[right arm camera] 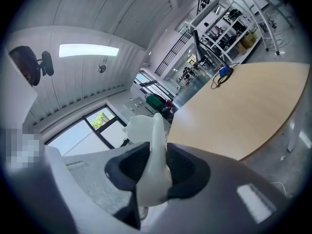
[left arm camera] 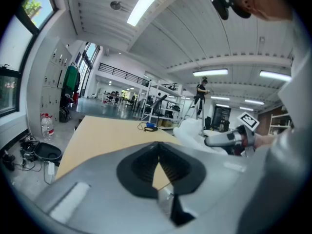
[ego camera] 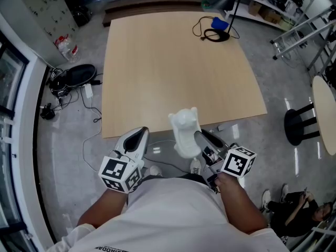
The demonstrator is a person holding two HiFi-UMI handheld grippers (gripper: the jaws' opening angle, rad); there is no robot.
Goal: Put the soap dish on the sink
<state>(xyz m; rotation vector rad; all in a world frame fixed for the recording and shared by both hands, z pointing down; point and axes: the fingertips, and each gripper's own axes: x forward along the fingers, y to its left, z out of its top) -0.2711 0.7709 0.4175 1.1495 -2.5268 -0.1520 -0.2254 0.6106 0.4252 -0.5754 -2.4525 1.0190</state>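
A white soap dish point(ego camera: 186, 133) is held up edgewise in front of the person's body, short of the near edge of the wooden table point(ego camera: 173, 62). My right gripper point(ego camera: 202, 138) is shut on it; in the right gripper view the dish point(right arm camera: 152, 167) stands clamped between the two black pads point(right arm camera: 183, 167). In the left gripper view the dish point(left arm camera: 192, 133) shows at the right. My left gripper point(ego camera: 137, 137) hangs to the dish's left with nothing in it; its pads point(left arm camera: 146, 165) meet at the tips. No sink is in view.
A black cable coil point(ego camera: 216, 34) and a blue object point(ego camera: 220, 22) lie at the table's far right corner. On the floor at the left are a black bag point(ego camera: 79, 75), cables and a water bottle point(ego camera: 67, 47). A black stool point(ego camera: 299, 122) stands at the right.
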